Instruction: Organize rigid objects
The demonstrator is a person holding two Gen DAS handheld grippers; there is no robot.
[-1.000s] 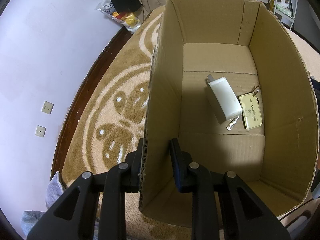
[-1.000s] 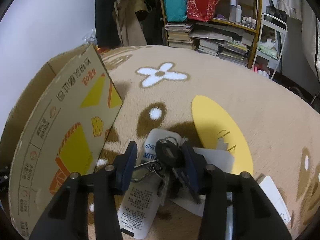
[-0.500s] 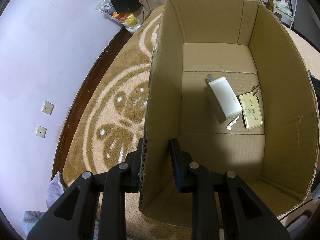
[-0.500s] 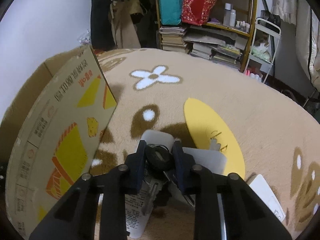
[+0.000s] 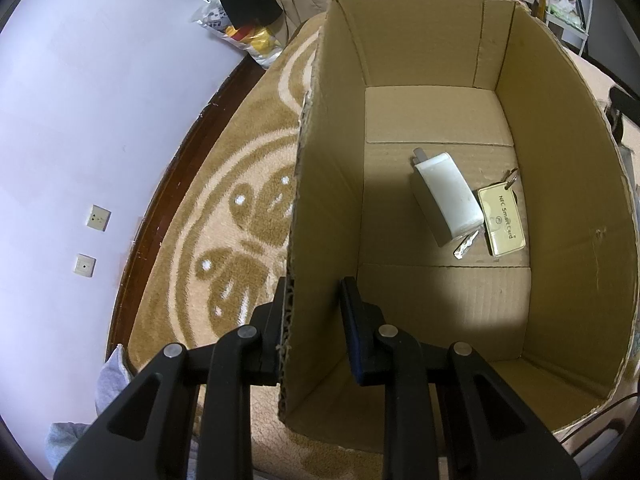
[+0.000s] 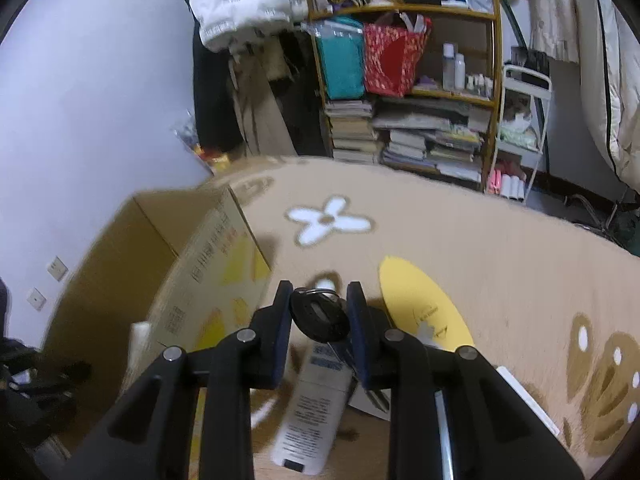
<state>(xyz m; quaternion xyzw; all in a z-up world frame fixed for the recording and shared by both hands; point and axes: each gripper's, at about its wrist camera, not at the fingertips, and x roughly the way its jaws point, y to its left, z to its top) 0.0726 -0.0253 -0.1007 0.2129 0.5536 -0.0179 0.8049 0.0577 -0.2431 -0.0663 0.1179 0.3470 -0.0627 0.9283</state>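
Now my right gripper (image 6: 319, 312) is pinching a black key fob (image 6: 319, 319) with a metal ring, lifted above the carpet (image 6: 500, 256). Under it I see a white tube (image 6: 310, 412) lying on the carpet, beside a yellow oval sheet (image 6: 420, 304). To the left stands the cardboard box (image 6: 208, 268), its printed side facing me.

My left gripper (image 5: 316, 312) straddles the near left wall of the box (image 5: 320, 184): the outer finger touches the cardboard, the inner one stands a little apart from it. On the box floor lie a white charger block (image 5: 446, 196), a gold card (image 5: 501, 220) on a ring just beside it, and a small silver key (image 5: 466, 244) near both.
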